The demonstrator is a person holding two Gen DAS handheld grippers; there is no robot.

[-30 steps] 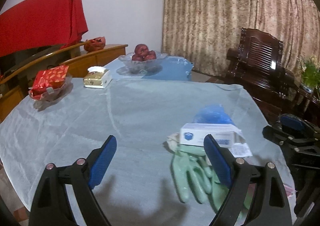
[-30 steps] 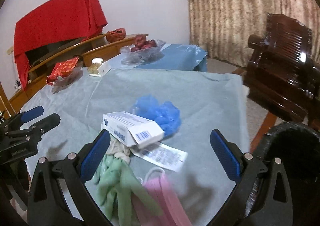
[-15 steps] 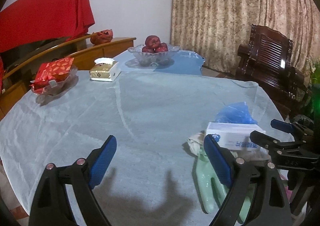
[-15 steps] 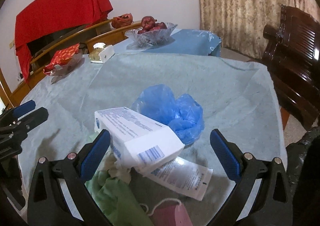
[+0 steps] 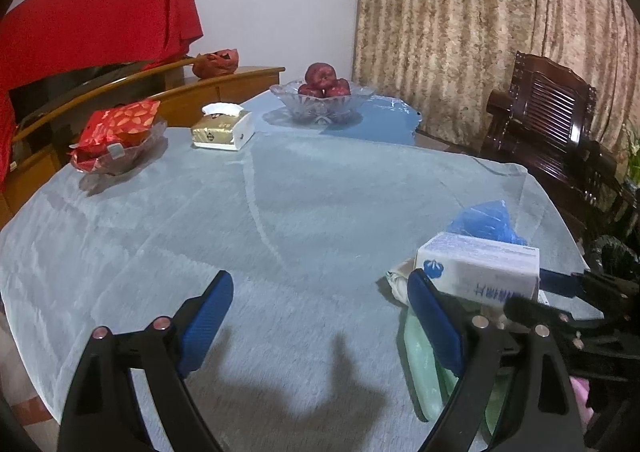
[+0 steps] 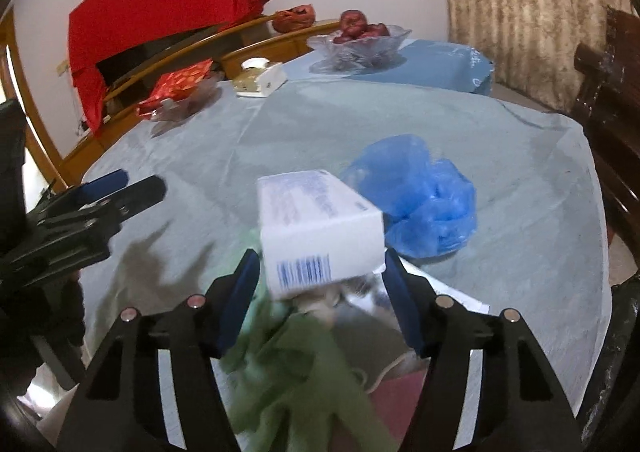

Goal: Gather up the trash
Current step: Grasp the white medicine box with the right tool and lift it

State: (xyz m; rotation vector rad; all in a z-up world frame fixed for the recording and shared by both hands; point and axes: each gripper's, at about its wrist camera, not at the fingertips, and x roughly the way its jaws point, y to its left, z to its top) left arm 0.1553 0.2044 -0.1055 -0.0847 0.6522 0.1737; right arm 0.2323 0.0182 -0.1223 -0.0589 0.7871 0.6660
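From the left wrist, the left tool (image 5: 320, 316) hangs wide over bare cloth on the desk (image 5: 280, 211), with nothing in it. The white box (image 5: 478, 268) sits on the trash pile at the right.

From the right wrist, the right tool (image 6: 322, 292) is closing with the white box (image 6: 316, 228) between its blue pads; whether they touch yet is unclear. This looks like the grab step. Next, squeeze gently, lift, and carry it to the bin.

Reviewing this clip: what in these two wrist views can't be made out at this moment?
- Print on the white box: motion-blurred in the right wrist view, only the barcode shows.
- Green glove: blurred, partly under the box and right gripper, whose jaws are closing around the box; contact unclear.
- Pink mask: cut by a finger.
- Black bin: only its rim shows, left wrist view.
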